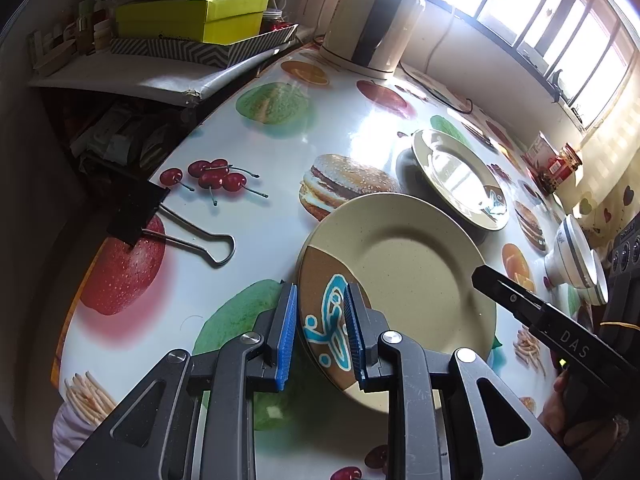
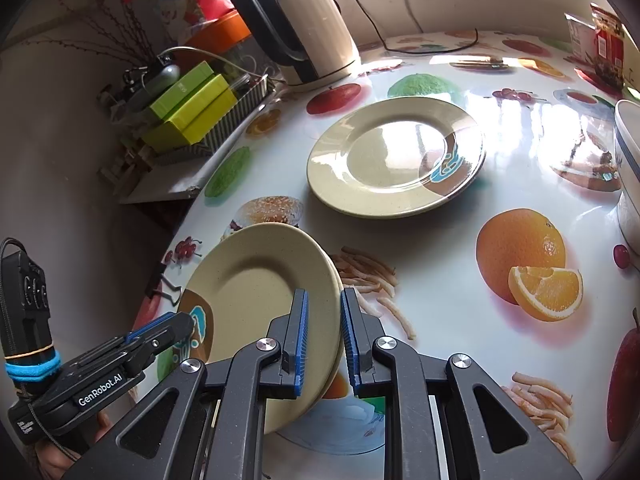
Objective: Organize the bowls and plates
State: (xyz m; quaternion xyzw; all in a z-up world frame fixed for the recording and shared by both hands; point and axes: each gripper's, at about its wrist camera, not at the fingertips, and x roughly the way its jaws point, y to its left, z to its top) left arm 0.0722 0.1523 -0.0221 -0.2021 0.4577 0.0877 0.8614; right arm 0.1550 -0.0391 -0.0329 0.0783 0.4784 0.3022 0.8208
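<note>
A beige plate (image 1: 408, 264) with a brown and blue patterned patch hangs tilted above the fruit-print table (image 1: 272, 224), held at two sides. My left gripper (image 1: 322, 292) is shut on its patterned rim, blue pads on either face. From the right the right gripper (image 1: 486, 280) reaches onto the opposite rim. In the right wrist view my right gripper (image 2: 324, 296) is shut on the plate (image 2: 256, 280), and the left gripper (image 2: 180, 328) clamps its far patterned edge. A matching second plate (image 2: 396, 156) lies flat on the table (image 2: 440, 240), also seen as the plate (image 1: 460, 176) beyond.
White bowls with blue bands (image 1: 576, 256) stand at the right edge, a bowl (image 2: 628, 152) close by. A kettle (image 2: 304, 20) and its cord sit at the back. A binder clip (image 1: 176, 224) grips the cloth's left edge. Green boxes (image 1: 192, 16) fill a side shelf. A jar (image 1: 564, 164) stands by the wall.
</note>
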